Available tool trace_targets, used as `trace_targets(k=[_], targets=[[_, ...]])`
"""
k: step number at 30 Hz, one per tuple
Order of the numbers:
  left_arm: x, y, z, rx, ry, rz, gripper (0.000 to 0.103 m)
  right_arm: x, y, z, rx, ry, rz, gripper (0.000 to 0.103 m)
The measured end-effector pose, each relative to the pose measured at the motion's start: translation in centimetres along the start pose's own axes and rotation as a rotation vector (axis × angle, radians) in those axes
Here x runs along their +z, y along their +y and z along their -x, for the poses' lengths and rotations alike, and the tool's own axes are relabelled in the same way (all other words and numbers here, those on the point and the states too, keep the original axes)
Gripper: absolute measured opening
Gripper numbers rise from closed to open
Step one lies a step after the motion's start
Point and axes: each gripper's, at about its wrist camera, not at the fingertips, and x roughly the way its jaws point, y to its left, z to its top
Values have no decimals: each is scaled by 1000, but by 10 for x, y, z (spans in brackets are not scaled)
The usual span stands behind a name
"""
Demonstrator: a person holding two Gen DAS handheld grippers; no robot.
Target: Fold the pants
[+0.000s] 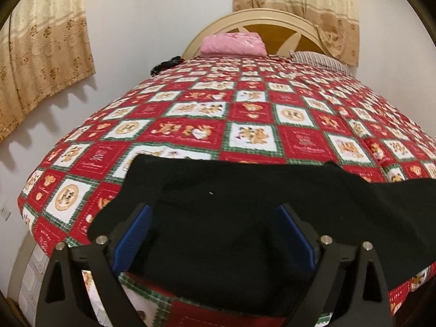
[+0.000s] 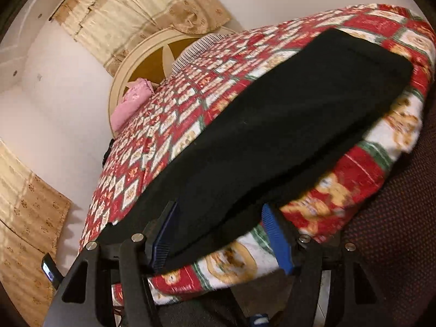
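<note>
Pants (image 1: 245,218) lie on quilt (image 1: 245,114), pink pillow (image 1: 233,43) beyond

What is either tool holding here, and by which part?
Nothing is held. Left tool and right tool stand open over the black pants, pads not pressing.

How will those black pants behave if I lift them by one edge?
The black pants lie limp and flat on the quilt, so they would probably droop and unfold. The cloth looks thick and matte, so likely not slippery. No risk of rolling.
</note>
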Motion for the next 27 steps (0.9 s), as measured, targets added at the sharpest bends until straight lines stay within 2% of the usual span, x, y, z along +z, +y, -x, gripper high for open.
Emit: trace_targets(k=[1, 2, 3, 7, 12, 16, 19, 21, 23, 25, 27], targets=[[-1, -2, 0, -5, 2, -5, 95, 0, 1, -2, 15, 3, 4, 43], [-1, -4, 1, -9, 2, -10, 95, -3, 1, -2, 21, 13, 13, 17], [-1, -5, 1, -12, 1, -12, 95, -3, 2, -5, 24, 24, 21, 3], [-2, -11, 4, -31, 8, -30, 95, -8, 0, -4, 9, 53, 45, 3], [-1, -24, 6, -83, 14, -61, 95, -19, -19, 7, -64, 92, 43, 3], [2, -47, 16, -130, -15, -129, 95, -20, -29, 20, -48, 81, 17, 3], [6, -73, 25, -226, -39, -180, 95, -13, -5, 45, -82, -32, 150, 3], [8, -97, 32, -307, -48, -215, 95, -10, 14, 49, -64, -62, 237, 3], [9, -122, 36, -383, -45, -238, 95, -8, 34, 40, -3, -40, 289, 3], [8, -147, 38, -463, -28, -263, 95, -12, 51, 18, 65, 23, 313, 3], [5, -176, 36, -504, -5, -295, 95, -21, 66, -10, 85, 83, 338, 3]])
